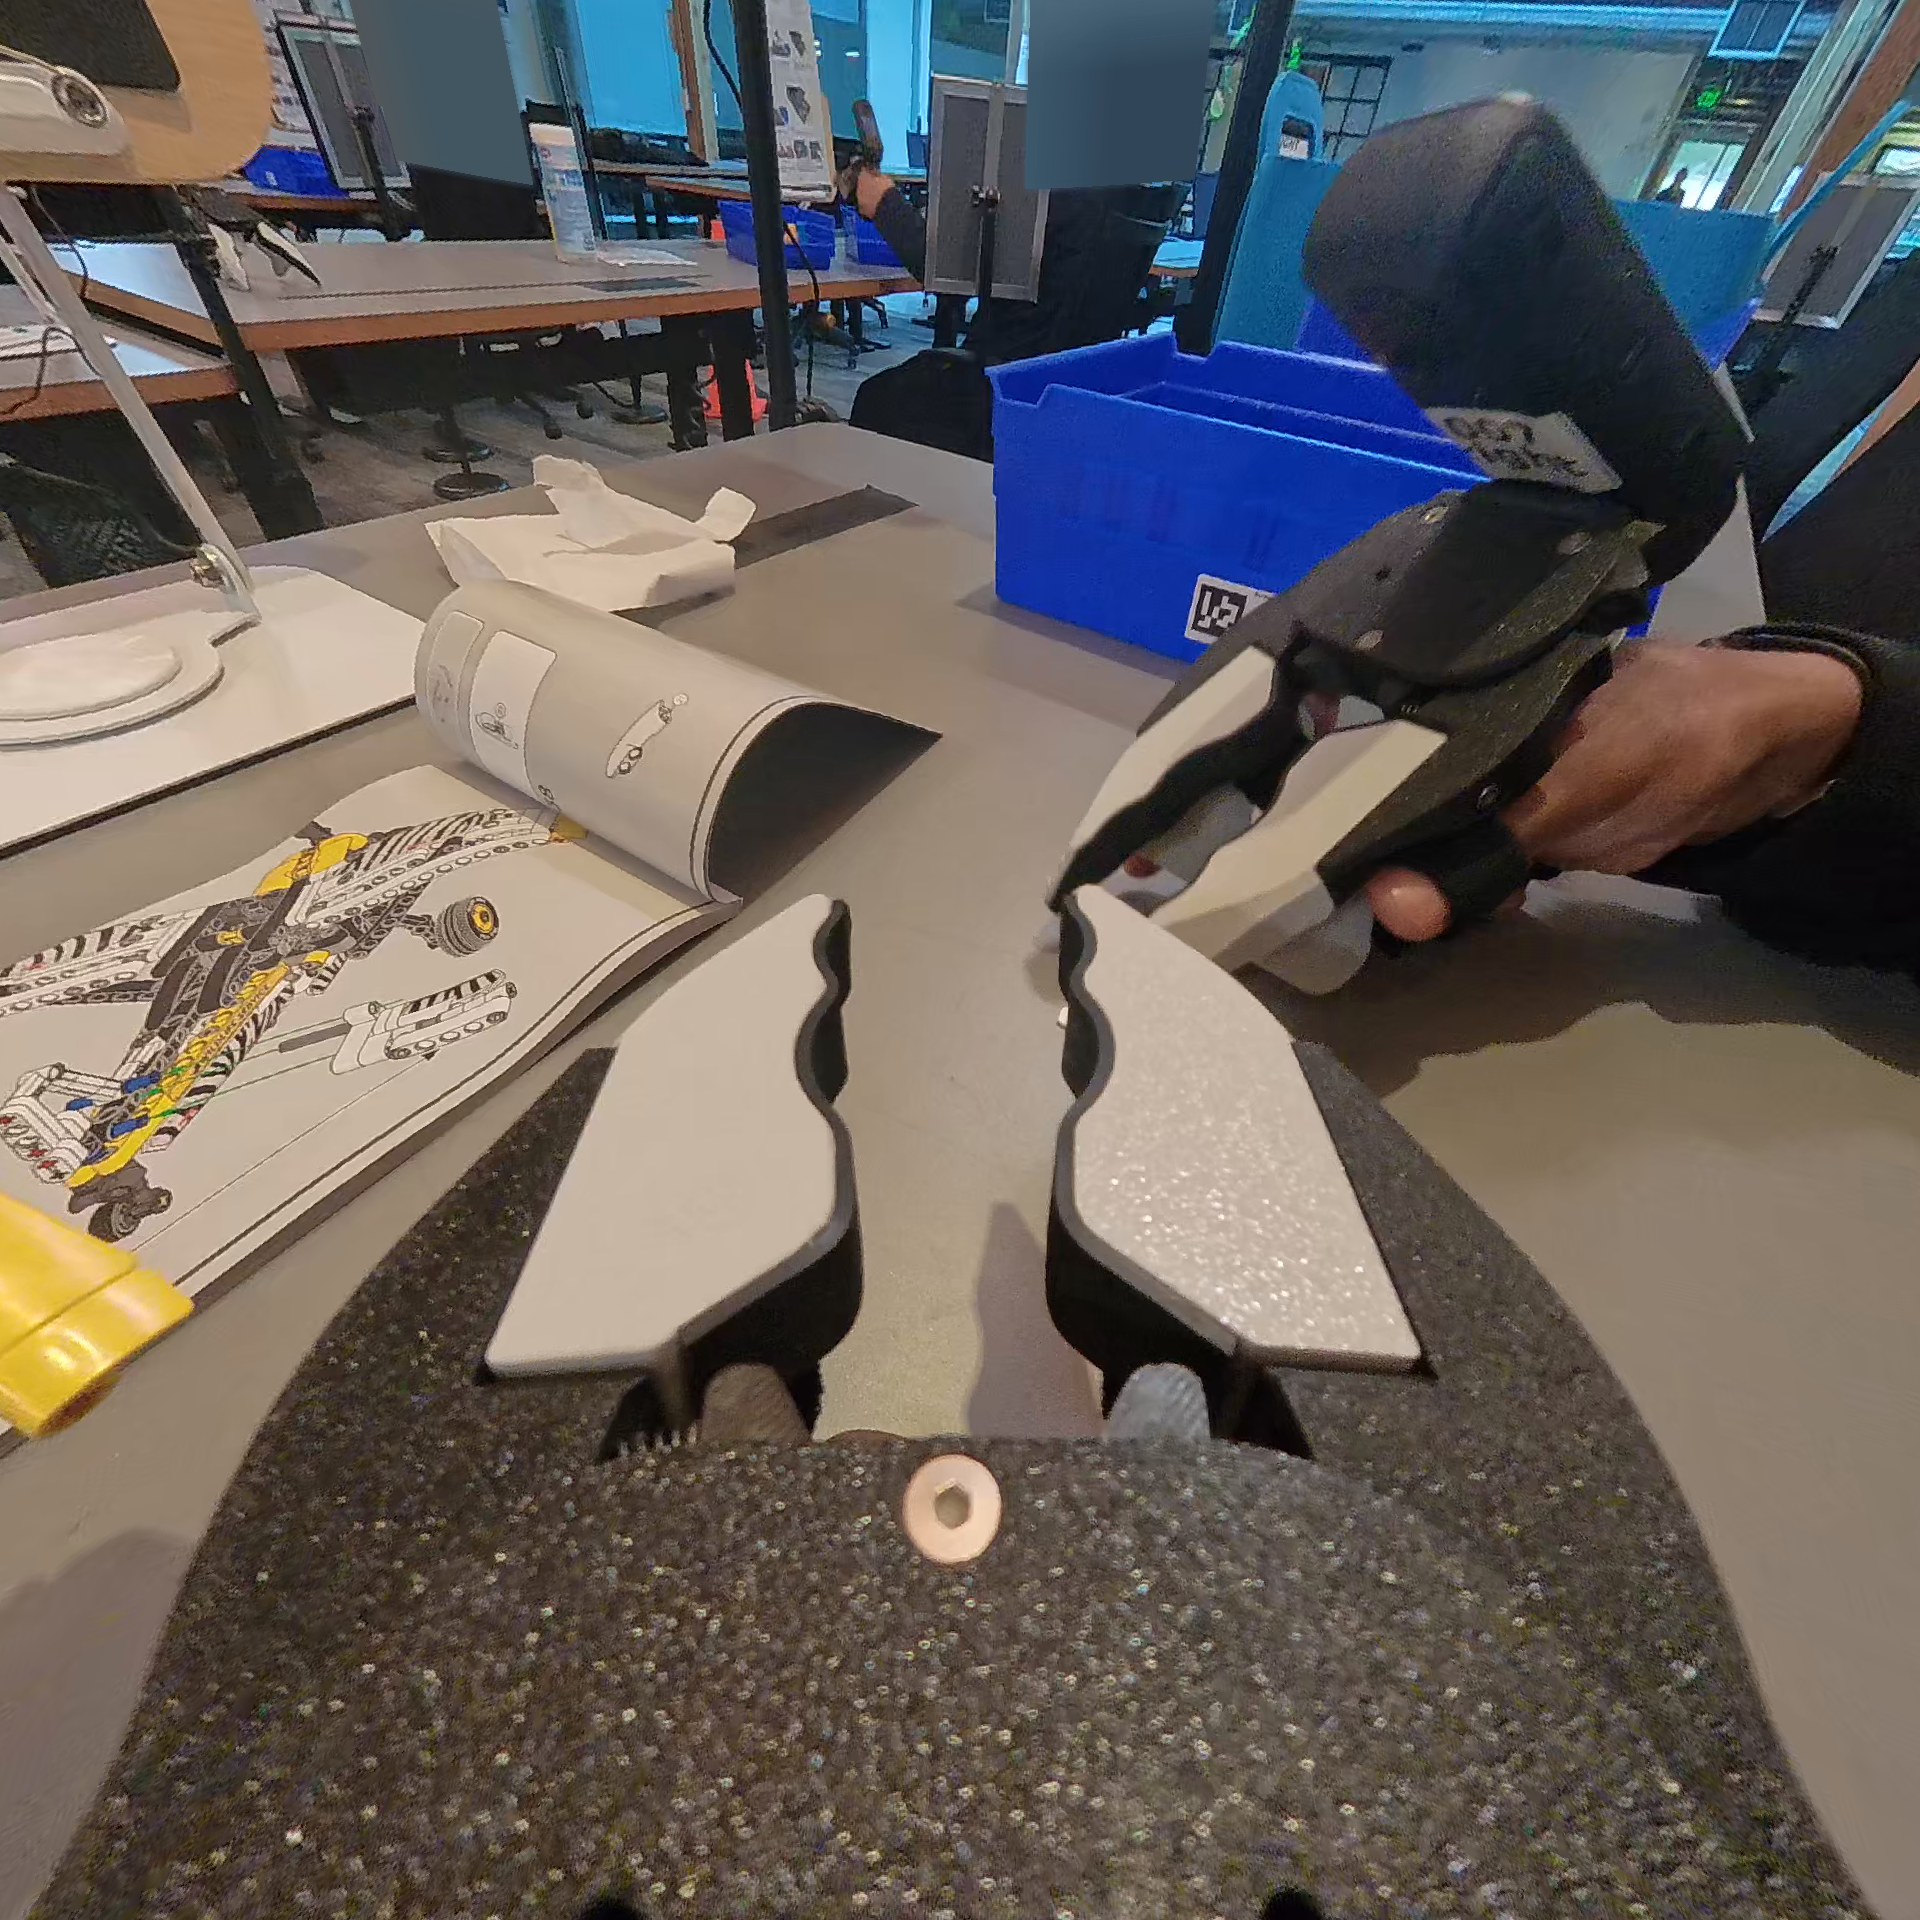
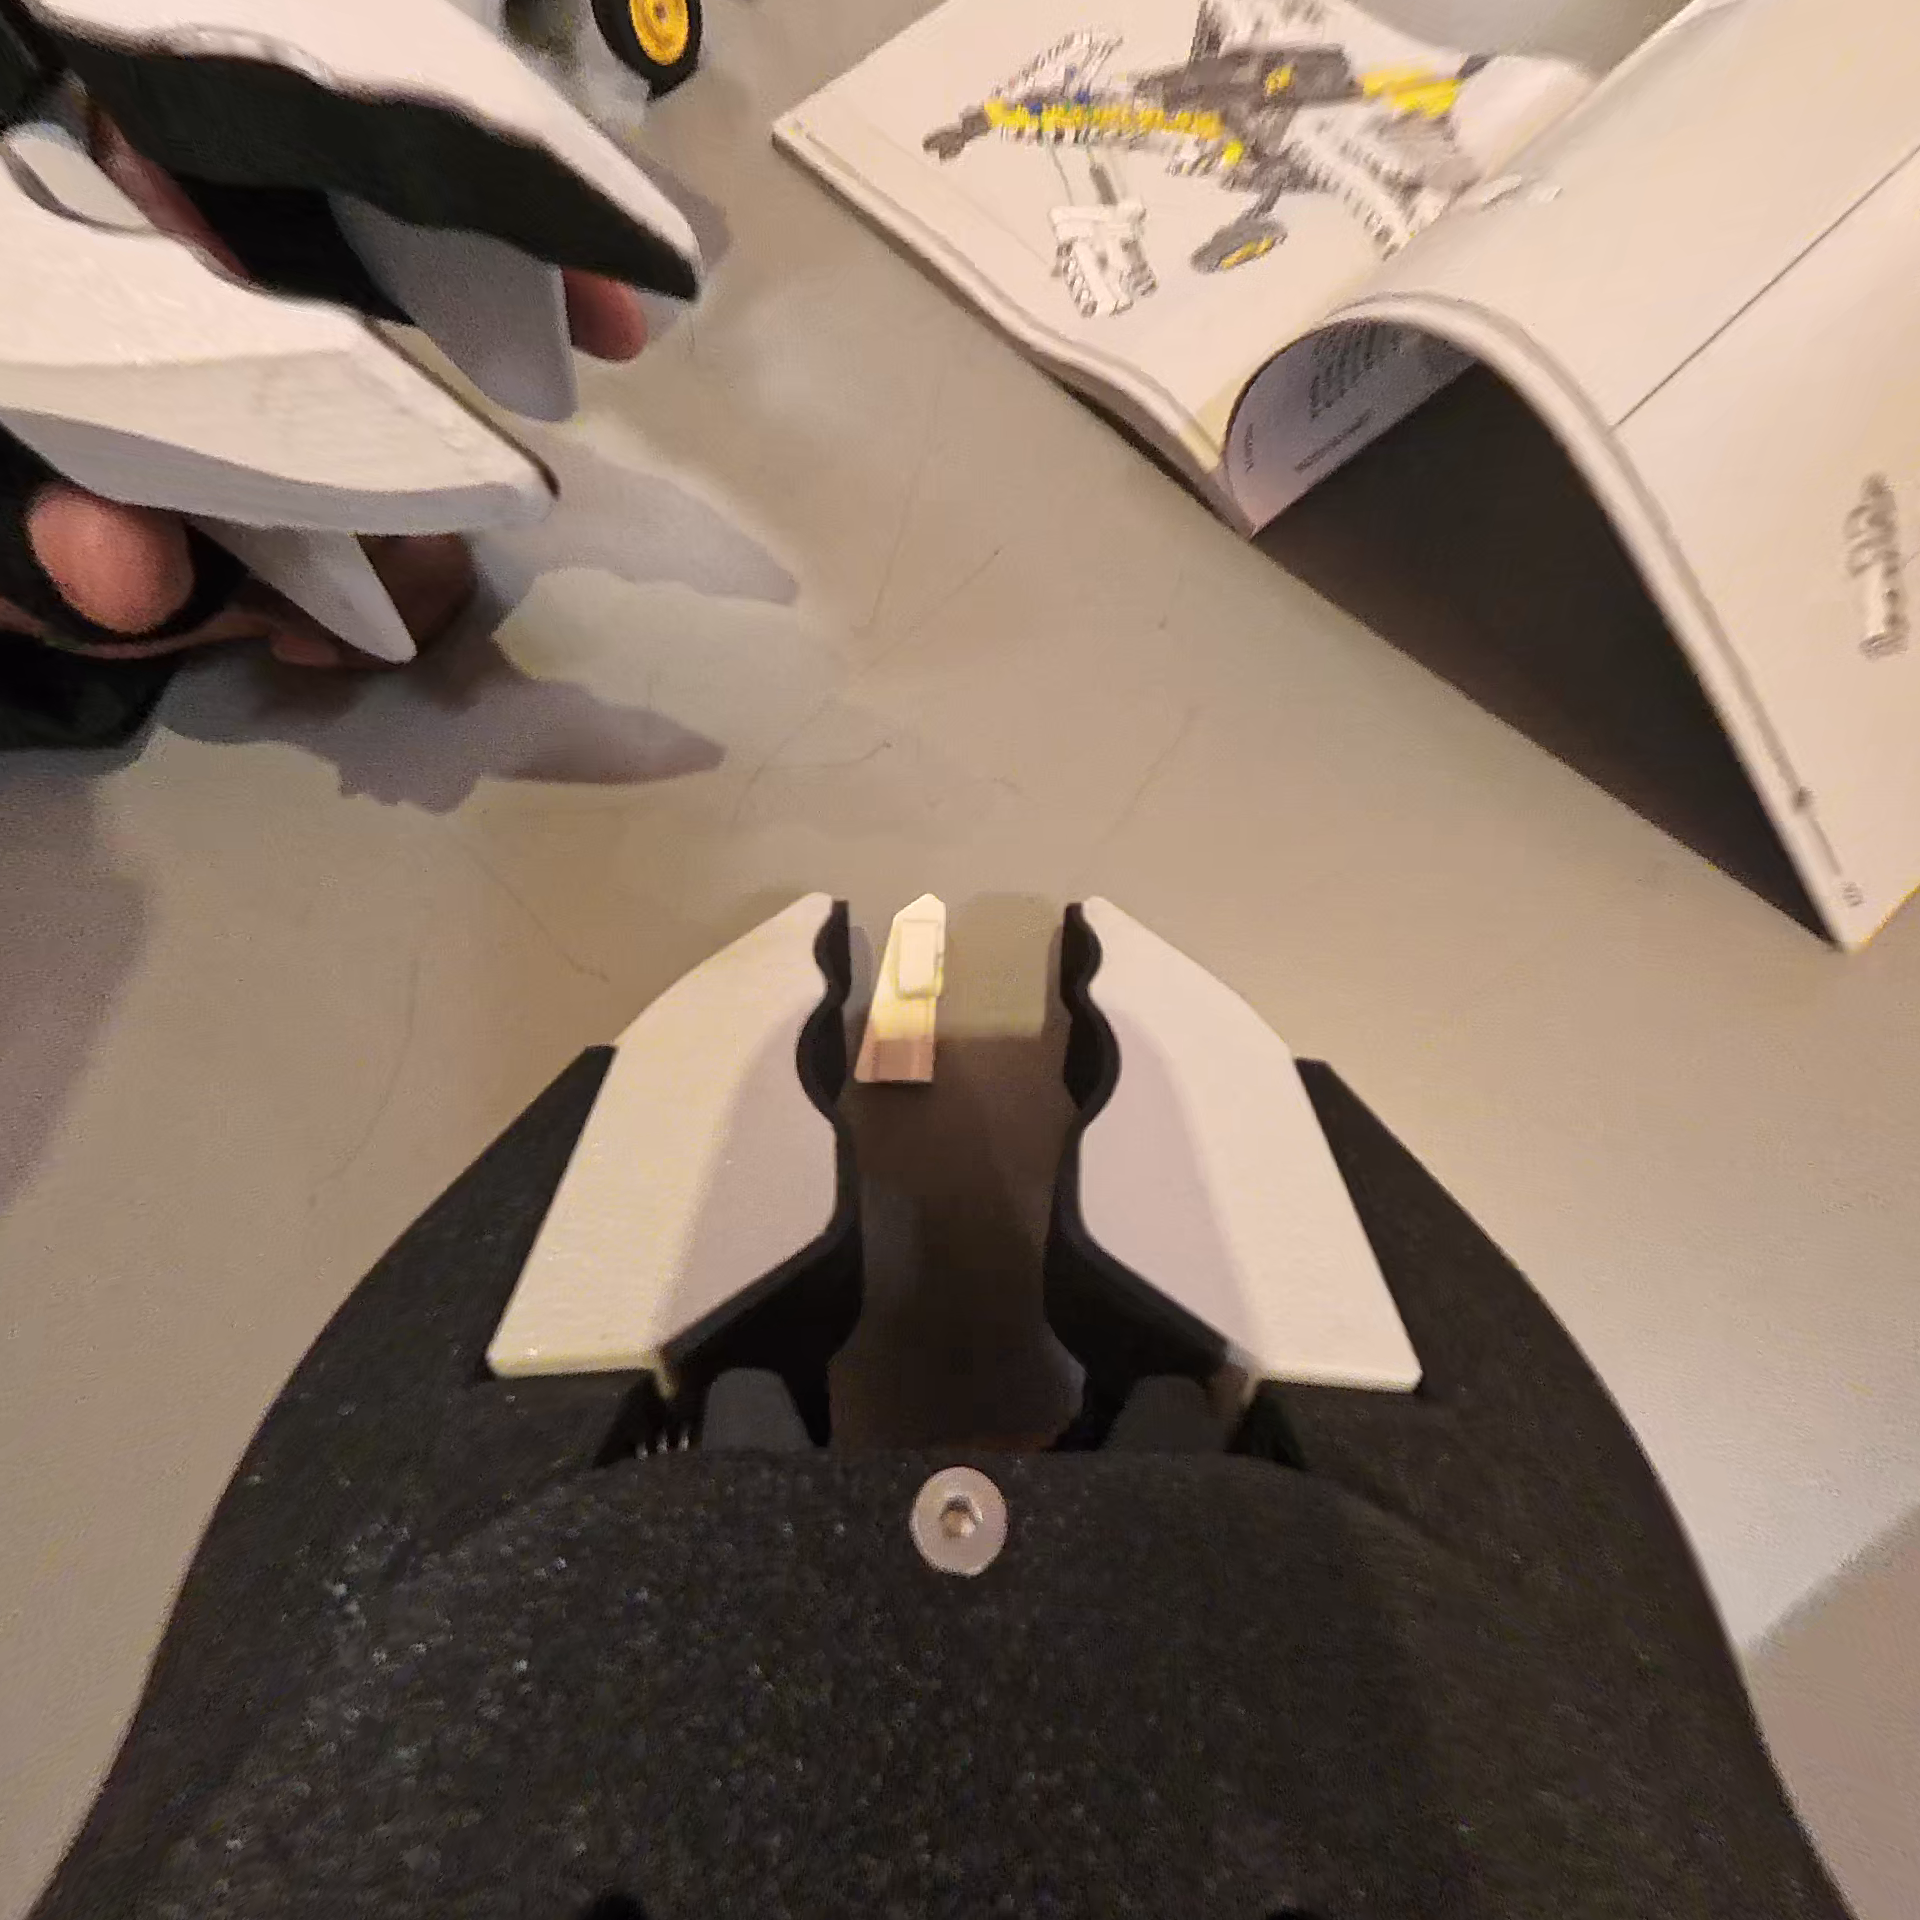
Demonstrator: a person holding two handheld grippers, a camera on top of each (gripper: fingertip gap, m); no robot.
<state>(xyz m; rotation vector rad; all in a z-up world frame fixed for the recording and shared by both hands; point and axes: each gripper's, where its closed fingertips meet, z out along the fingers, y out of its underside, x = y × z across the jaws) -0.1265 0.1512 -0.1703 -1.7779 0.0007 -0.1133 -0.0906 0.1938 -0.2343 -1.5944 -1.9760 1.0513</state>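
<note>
My right gripper (image 2: 956, 977) is open low over the grey table (image 2: 935, 675). A small white building piece (image 2: 906, 977) lies between its pads, nearer the left pad. Neither pad presses on it, and there is a wide gap to the right pad. My left gripper (image 1: 951, 977) is open with only bare table (image 1: 935, 831) between its pads. The right gripper also shows in the left wrist view (image 1: 1127, 888), just beyond my left gripper's right fingertip. The left gripper shows in the right wrist view (image 2: 613, 384) at the upper left, jaws apart.
An open instruction booklet (image 1: 312, 987) lies to the left, also in the right wrist view (image 2: 1143, 208). A blue bin (image 1: 1122, 499) stands at the back right. A crumpled tissue (image 1: 592, 540), a white stand base (image 1: 94, 675) and a yellow part (image 1: 62, 1320) are on the left. There is about 9 centimetres between the tips of the two grippers. It is some 30 centimetres from my right tips to the crumpled tissue (image 1: 592, 540).
</note>
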